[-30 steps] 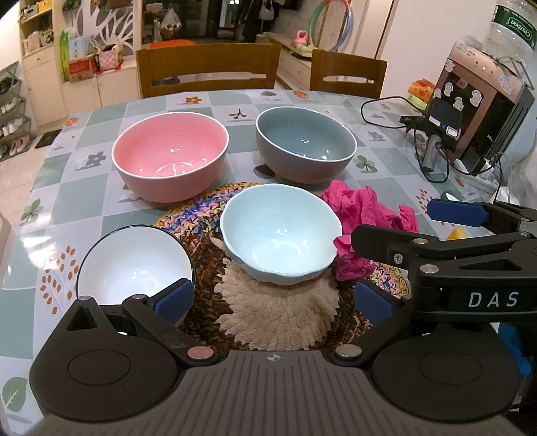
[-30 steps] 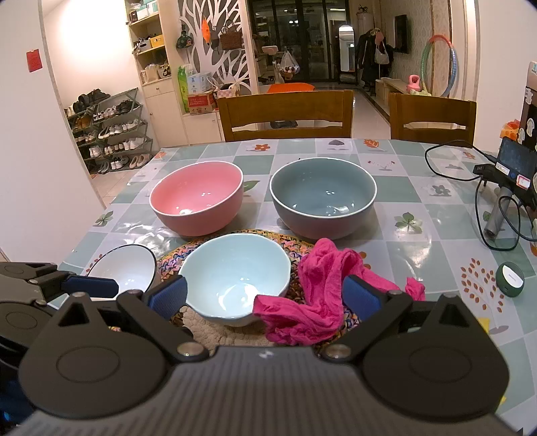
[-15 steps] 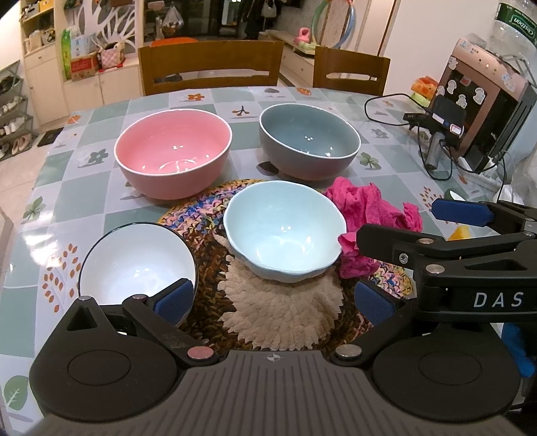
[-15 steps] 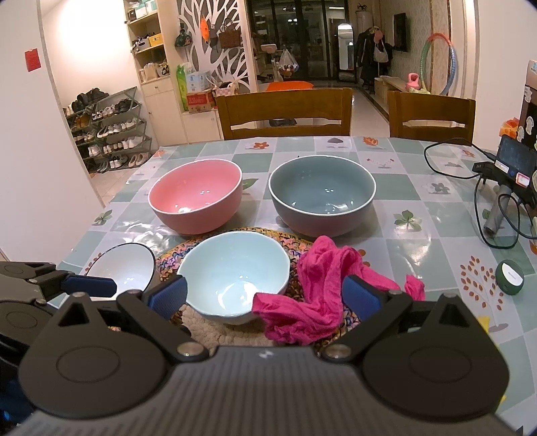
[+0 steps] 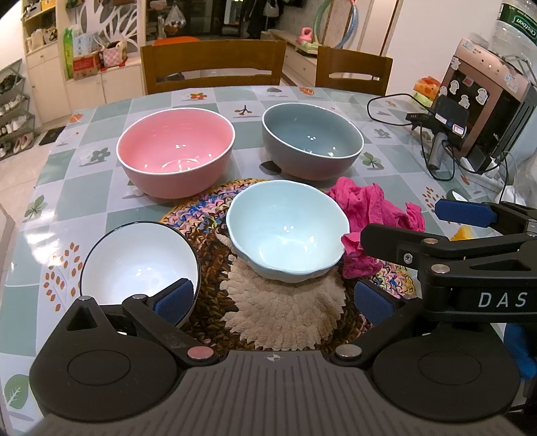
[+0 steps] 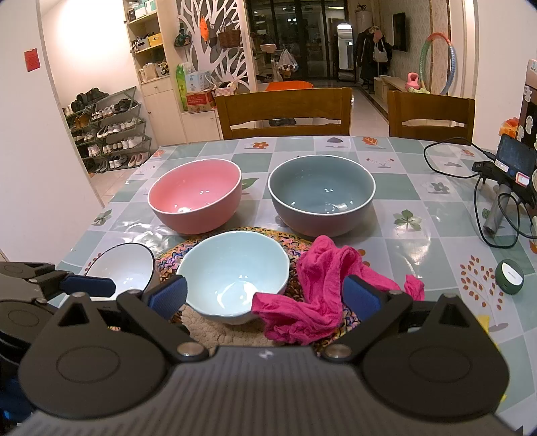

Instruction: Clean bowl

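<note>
Both of our black two-finger grippers with blue pads hang low over a dining table: the left gripper [image 5: 273, 300] spread wide and holding nothing, the right gripper [image 6: 265, 296] likewise spread wide and empty. Between and just beyond them, the pale blue scalloped ceramic bowl [image 5: 285, 229] sits upright on a round multicoloured braided mat [image 5: 198, 214] with a cream shaggy centre [image 5: 285, 312]. Touching the bowl's right rim lies a crumpled magenta cloth [image 6: 319, 288], partly on the mat, with the right gripper's right pad in front of it in the right wrist view.

To our left, a small white bowl with a dark rim [image 5: 139, 261] leans tilted at the mat's edge, just beyond the left gripper's left pad. Farther back stand a large pink bowl with a white rim [image 5: 176, 151] and a large grey-blue bowl with a white rim [image 5: 312, 137], side by side and apart from each other.

We see the table [image 5: 84, 187] covered in a glossy checked oilcloth of green, grey and white squares printed with leaves and flowers. At its right side are a phone on a small stand [image 6: 513, 167] with black cables, a rose-gold appliance with stickers [image 5: 486, 100], and a small round green-and-white device [image 6: 510, 276].

Two wooden chairs [image 6: 285, 110] stand at the far edge. Beyond them the room holds cream cabinets [image 6: 161, 100], a white tree-patterned screen [image 6: 214, 30], a metal shoe rack full of shoes [image 6: 107, 124], and a coloured hoop [image 6: 436, 63] against the wall.
</note>
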`<state>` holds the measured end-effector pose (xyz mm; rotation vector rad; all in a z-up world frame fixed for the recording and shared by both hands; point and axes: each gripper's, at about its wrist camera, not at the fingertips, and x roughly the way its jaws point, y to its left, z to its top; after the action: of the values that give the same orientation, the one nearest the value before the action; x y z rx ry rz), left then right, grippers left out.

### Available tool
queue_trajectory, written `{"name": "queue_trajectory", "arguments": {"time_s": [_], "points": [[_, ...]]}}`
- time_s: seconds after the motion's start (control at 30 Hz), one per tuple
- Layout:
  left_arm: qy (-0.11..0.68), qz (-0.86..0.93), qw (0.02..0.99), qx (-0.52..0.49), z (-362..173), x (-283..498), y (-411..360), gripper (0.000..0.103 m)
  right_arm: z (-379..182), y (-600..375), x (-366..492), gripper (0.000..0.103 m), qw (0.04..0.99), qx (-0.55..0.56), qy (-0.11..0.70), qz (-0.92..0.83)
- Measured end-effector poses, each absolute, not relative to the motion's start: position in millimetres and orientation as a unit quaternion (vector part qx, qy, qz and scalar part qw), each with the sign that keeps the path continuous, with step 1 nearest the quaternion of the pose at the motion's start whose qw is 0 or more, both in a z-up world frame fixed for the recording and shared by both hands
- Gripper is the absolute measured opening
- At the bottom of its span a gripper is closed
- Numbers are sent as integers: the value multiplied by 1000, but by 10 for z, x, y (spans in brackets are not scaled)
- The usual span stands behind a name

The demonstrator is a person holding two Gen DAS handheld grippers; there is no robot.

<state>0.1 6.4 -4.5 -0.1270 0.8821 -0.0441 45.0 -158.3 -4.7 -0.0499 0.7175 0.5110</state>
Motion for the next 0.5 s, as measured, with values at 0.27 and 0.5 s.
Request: {"name": "queue_trajectory", "arguments": {"time_s": [0.27, 0.5], "points": [[427, -15, 902, -60, -47, 2, 68, 103, -58, -1592, 463, 100, 905, -26, 347, 244], [428, -13, 902, -61, -44, 9, 73, 103, -34, -1600, 432, 100, 906, -27, 346, 243]]}}
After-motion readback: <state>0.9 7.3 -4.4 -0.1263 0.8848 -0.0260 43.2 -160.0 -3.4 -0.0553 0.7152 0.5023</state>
